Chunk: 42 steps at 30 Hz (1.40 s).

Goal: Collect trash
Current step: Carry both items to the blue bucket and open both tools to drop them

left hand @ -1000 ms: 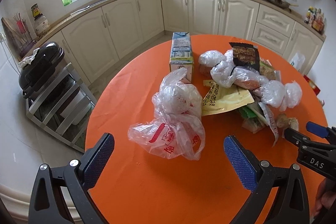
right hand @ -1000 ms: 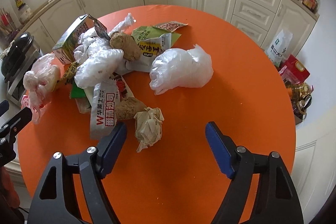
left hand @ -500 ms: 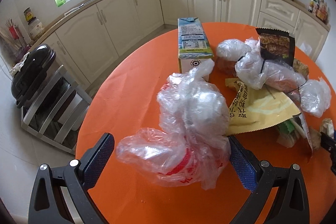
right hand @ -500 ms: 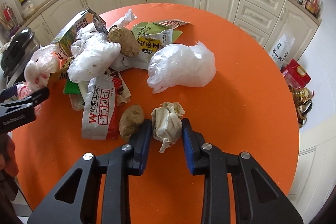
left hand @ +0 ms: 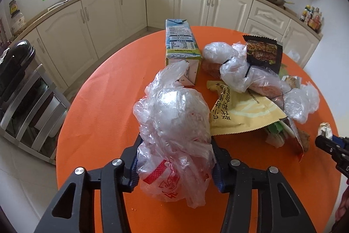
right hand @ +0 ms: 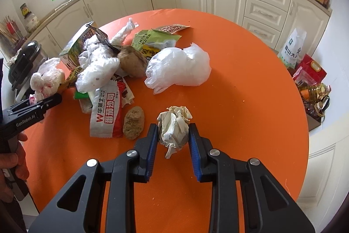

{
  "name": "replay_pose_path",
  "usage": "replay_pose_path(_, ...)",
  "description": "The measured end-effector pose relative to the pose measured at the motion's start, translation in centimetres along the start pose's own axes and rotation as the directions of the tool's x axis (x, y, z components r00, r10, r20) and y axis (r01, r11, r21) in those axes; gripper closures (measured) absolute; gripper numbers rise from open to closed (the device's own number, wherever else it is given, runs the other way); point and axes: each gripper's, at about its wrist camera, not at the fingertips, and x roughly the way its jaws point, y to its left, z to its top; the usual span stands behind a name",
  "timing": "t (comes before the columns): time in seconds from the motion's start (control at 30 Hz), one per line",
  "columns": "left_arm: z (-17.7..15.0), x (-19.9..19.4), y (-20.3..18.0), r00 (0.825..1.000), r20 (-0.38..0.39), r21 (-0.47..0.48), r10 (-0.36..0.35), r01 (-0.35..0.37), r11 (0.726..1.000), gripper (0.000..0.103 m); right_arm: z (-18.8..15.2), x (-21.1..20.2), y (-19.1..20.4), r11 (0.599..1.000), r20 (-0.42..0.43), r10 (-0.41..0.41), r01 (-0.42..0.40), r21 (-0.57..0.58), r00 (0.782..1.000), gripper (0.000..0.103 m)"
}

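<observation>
Both tongs have dropped onto trash since the earlier frame.
My left tongs [left hand: 174, 164] are closing round the crumpled plastic bag [left hand: 174, 134]; right tongs [right hand: 173, 134] grip the paper wad [right hand: 173, 126]. Next I lift both.

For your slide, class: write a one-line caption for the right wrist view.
Right gripper clamps a crumpled paper ball on the orange table, wrappers piled beyond.

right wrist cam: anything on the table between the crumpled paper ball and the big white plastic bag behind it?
Nothing: in the right wrist view only bare orange table separates the paper ball, clamped in the right gripper, from the white plastic bag.
</observation>
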Motion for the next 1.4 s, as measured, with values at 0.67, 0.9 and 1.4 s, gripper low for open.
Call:
replay_pose_path(0.67,-5.1,-15.5,-5.1,0.972,0.163,0.098,-0.167,0.152,0.983,0.056,-0.9,-7.9,-3.3,0.997,0.165,0.040,-0.050,0.054,0.985,0.075)
replay_pose_path(0.9,-5.2,-17.9,-17.2,0.910,0.120,0.302,-0.397,0.347,0.888,0.056,-2.6,-13.6,-13.5,0.973,0.237,-0.109,0.055,0.223,0.965,0.075)
replay_pose_path(1.4,-13.1,-10.3,-40.7,0.832,-0.330,0.459,-0.446,0.554,0.695,0.056,-12.2,-8.2,-34.3,0.817,0.037,-0.229,0.171,0.551,0.973,0.075)
